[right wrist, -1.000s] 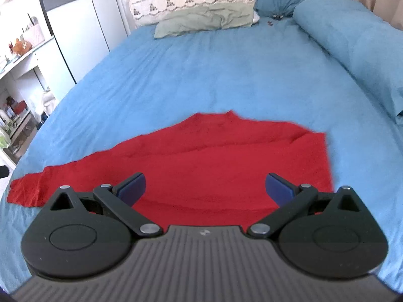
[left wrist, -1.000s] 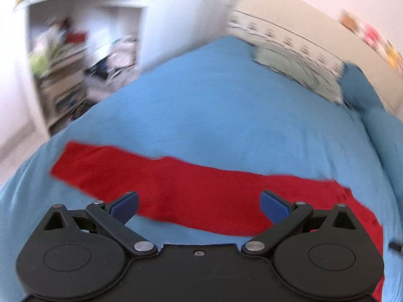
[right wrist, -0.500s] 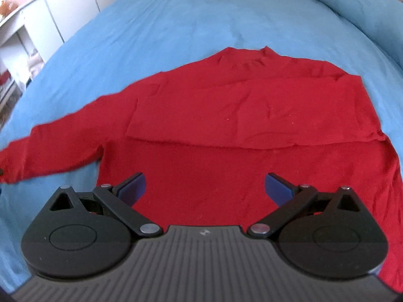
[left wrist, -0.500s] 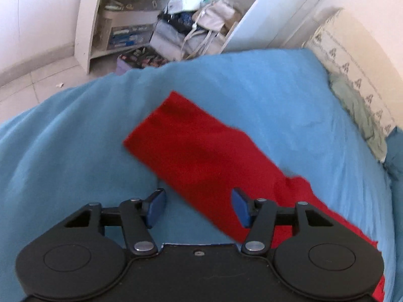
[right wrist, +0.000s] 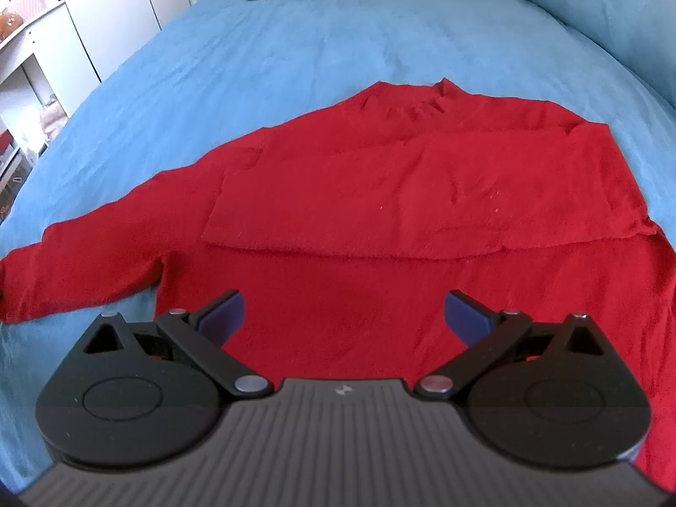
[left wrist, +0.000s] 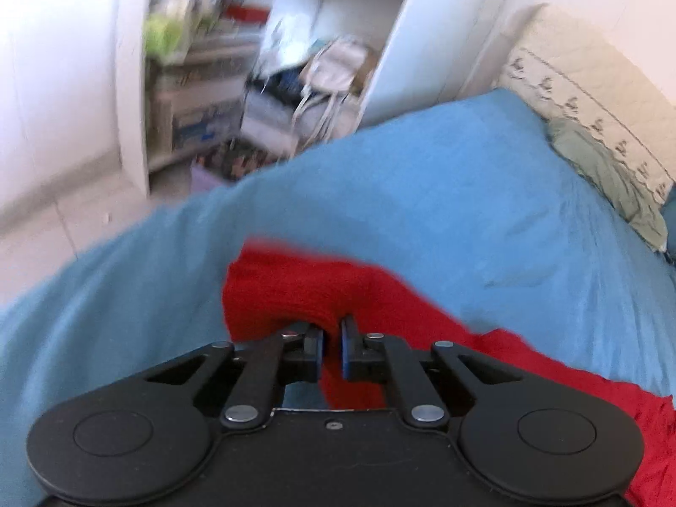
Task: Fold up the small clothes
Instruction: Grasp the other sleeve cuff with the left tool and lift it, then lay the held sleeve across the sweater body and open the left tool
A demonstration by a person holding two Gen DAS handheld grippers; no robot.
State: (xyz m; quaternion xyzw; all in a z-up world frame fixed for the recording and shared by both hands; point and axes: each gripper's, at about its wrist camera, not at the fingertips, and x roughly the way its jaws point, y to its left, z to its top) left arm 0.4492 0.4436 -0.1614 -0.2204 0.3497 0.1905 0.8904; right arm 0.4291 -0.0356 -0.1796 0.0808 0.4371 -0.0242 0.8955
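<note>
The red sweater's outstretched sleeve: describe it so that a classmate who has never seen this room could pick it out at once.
Start at the blue bed; the red sweater lies spread across its near end. Its other sleeve is already folded across the chest, but this sleeve stretches out flat toward the bed's shelf-side edge. Its cuff end is pinched in the left tool.

Each hand-held gripper is black, with blue finger pads, silver pivot screws and round side discs.
</note>
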